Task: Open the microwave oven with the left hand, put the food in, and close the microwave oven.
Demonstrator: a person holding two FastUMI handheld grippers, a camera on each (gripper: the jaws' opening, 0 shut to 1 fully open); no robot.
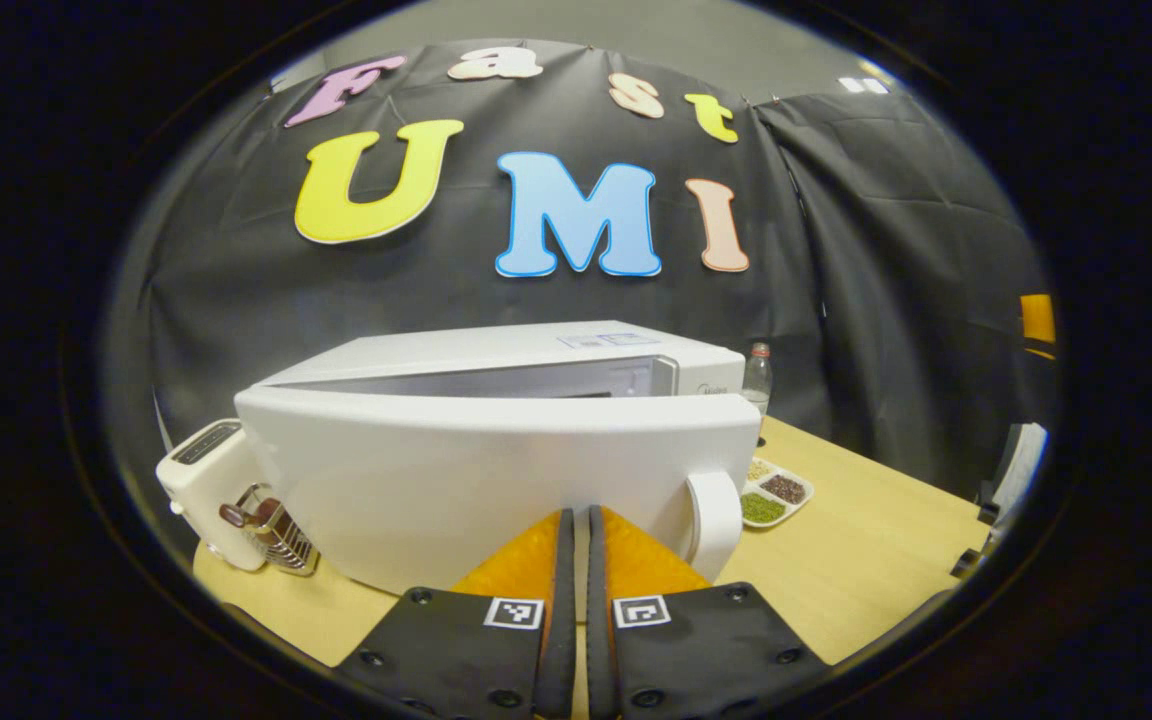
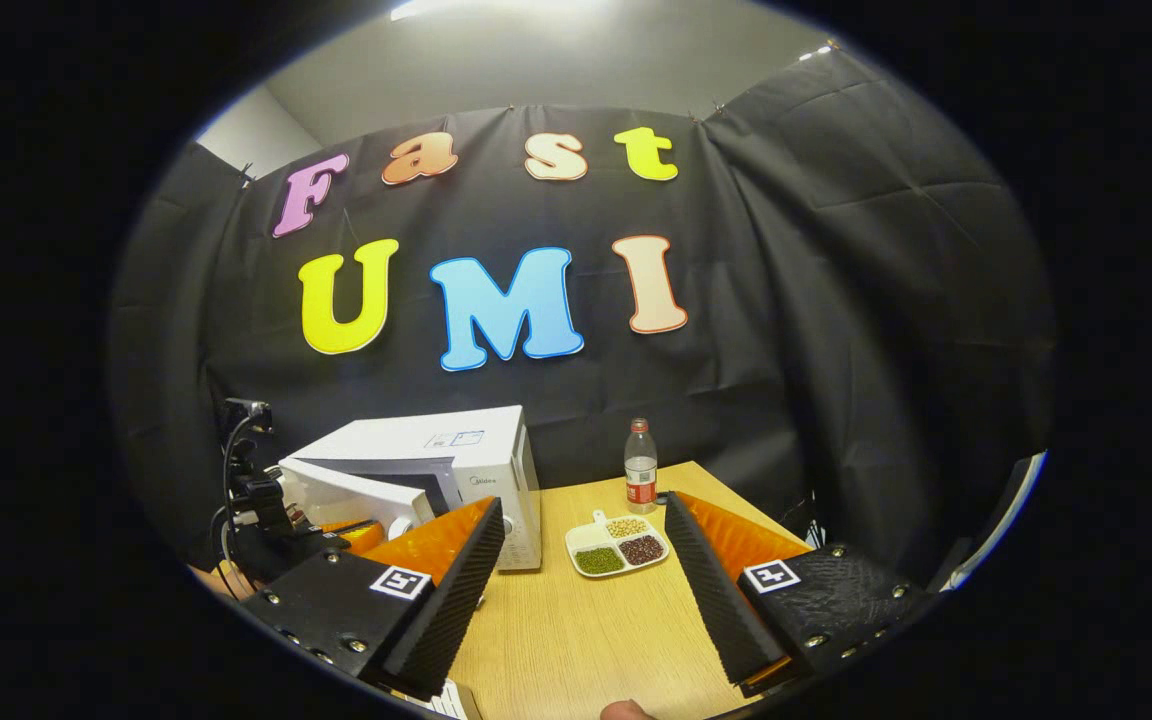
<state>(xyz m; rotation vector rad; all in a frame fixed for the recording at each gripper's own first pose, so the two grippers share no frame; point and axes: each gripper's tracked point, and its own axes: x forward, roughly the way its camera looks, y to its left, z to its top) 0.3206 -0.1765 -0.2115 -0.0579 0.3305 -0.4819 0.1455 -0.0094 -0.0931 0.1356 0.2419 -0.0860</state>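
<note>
The left gripper (image 1: 576,520) is pressed together against the half-open door (image 1: 496,480); pushing now would shut the microwave (image 2: 456,460) empty. The right gripper (image 2: 586,590) hangs spread and holds nothing, above the tray (image 2: 617,545) near the table's (image 2: 576,650) far edge.

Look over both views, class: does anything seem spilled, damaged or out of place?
Nothing stands out. The microwave door hangs partly open, as the task expects; the divided food plate lies flat, unspilled, and the bottle stands upright on the table.
</note>
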